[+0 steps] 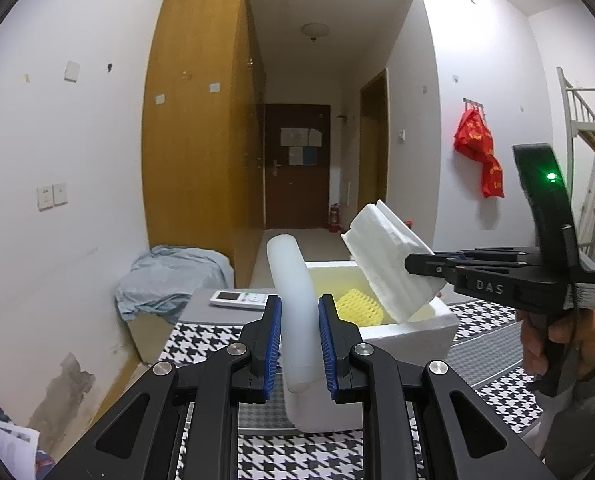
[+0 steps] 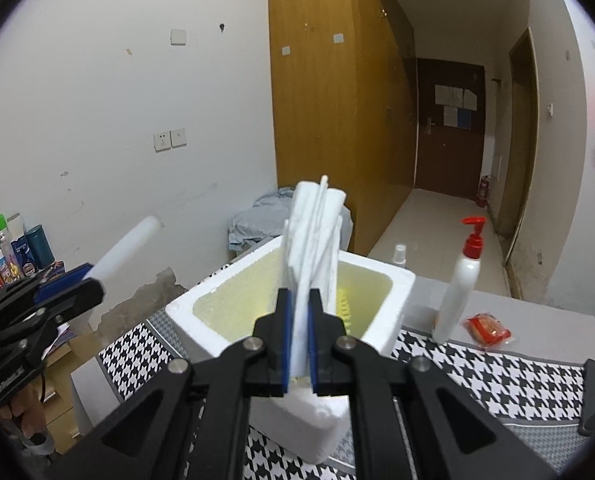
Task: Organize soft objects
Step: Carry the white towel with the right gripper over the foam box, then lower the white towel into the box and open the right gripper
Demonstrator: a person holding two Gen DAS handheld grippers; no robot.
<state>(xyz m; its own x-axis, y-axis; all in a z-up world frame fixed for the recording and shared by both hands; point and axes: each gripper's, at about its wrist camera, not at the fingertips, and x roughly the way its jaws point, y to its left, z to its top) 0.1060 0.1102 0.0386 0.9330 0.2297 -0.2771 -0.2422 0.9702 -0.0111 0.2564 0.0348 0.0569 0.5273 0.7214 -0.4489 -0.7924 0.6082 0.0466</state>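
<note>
My left gripper (image 1: 299, 344) is shut on a white foam tube (image 1: 293, 300) that sticks up and away over the near side of a white foam box (image 1: 413, 330). The box stands open on the houndstooth cloth, with a yellow foam net (image 1: 357, 306) inside. My right gripper (image 2: 297, 334) is shut on a white foam slab (image 2: 313, 240), held tilted over the box (image 2: 397, 300). In the left wrist view the right gripper (image 1: 421, 266) comes in from the right with the slab (image 1: 389, 260). In the right wrist view the left gripper (image 2: 89, 280) and tube (image 2: 129, 246) are at the left.
A white pump bottle (image 2: 459, 284), a small spray bottle (image 2: 399, 254) and a red packet (image 2: 487, 330) stand right of the box. A remote control (image 1: 239, 300) lies behind the box. A blue cloth (image 1: 169, 280) covers a low stand by the wardrobe. Bottles (image 2: 5, 256) crowd the far left.
</note>
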